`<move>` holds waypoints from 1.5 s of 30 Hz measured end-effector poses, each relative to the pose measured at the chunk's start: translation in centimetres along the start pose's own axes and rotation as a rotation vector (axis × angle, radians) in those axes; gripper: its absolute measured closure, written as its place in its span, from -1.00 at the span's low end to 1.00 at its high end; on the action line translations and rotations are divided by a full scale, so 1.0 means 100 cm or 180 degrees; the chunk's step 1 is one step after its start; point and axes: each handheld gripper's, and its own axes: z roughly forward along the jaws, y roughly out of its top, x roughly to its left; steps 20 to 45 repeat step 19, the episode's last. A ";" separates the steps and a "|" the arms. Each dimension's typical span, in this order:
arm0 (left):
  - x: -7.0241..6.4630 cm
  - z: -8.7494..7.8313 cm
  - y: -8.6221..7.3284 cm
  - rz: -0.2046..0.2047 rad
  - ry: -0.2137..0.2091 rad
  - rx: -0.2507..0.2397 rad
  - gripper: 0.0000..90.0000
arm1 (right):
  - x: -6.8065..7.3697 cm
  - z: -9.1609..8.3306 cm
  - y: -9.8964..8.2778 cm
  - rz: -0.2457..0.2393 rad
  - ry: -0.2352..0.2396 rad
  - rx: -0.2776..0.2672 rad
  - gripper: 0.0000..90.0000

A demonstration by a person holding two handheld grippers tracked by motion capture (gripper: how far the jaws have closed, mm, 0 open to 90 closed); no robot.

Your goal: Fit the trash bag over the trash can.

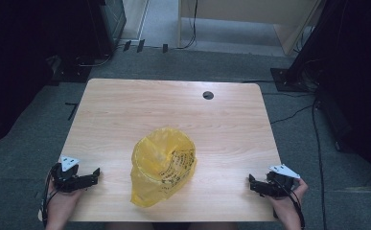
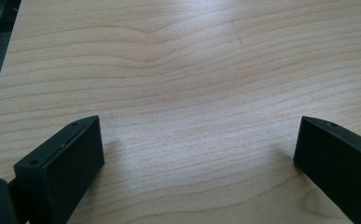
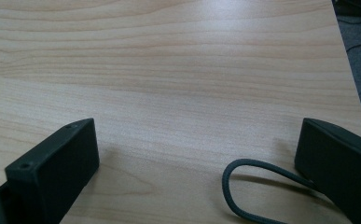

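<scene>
Light wood table (image 1: 125, 105) is mostly bare, with a crumpled yellow plastic bag (image 1: 163, 165) sitting mouth-up near the front middle, probably so either side can reach it. The left gripper (image 1: 96, 173) and right gripper (image 1: 251, 182) rest at the front corners, well apart from it, jaws spread and holding nothing. Nothing's in the way except a small cable hole (image 1: 208, 95) at the back.

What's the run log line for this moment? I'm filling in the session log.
left gripper: open, empty, near-left table edge | right gripper: open, empty, near-right edge | yellow plastic bag: centre, crumpled, untouched
</scene>
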 end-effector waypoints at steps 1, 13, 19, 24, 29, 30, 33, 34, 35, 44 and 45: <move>0.000 0.000 0.000 0.0000 0.0000 -0.0001 -0.98 | 0.001 0.000 -0.001 -0.0013 -0.0012 -0.0009 -1.00; 0.000 0.000 0.000 0.0003 -0.0001 0.0000 -0.98 | 0.001 0.000 -0.001 -0.0010 -0.0014 -0.0010 -1.00; 0.000 0.000 0.000 0.0016 -0.0011 0.0008 -0.98 | 0.001 0.000 -0.001 -0.0010 -0.0014 -0.0010 -1.00; 0.000 0.000 0.000 0.0016 -0.0011 0.0008 -0.98 | 0.001 0.000 -0.001 -0.0010 -0.0014 -0.0010 -1.00; 0.000 0.000 0.000 0.0016 -0.0011 0.0008 -0.98 | 0.001 0.000 -0.001 -0.0010 -0.0014 -0.0010 -1.00; 0.000 0.000 0.000 0.0016 -0.0011 0.0008 -0.98 | 0.001 0.000 -0.001 -0.0010 -0.0014 -0.0010 -1.00; 0.000 0.000 0.000 0.0016 -0.0011 0.0008 -0.98 | 0.001 0.000 -0.001 -0.0010 -0.0014 -0.0010 -1.00; 0.000 0.000 0.000 0.0016 -0.0011 0.0008 -0.98 | 0.001 0.000 -0.001 -0.0010 -0.0014 -0.0010 -1.00; 0.000 0.000 0.000 0.0016 -0.0011 0.0008 -0.98 | 0.001 0.000 -0.001 -0.0010 -0.0014 -0.0010 -1.00; 0.000 0.000 0.000 0.0016 -0.0011 0.0008 -0.98 | 0.001 0.000 -0.001 -0.0010 -0.0014 -0.0010 -1.00; 0.000 0.000 0.000 0.0016 -0.0011 0.0008 -0.98 | 0.001 0.000 -0.001 -0.0010 -0.0014 -0.0010 -1.00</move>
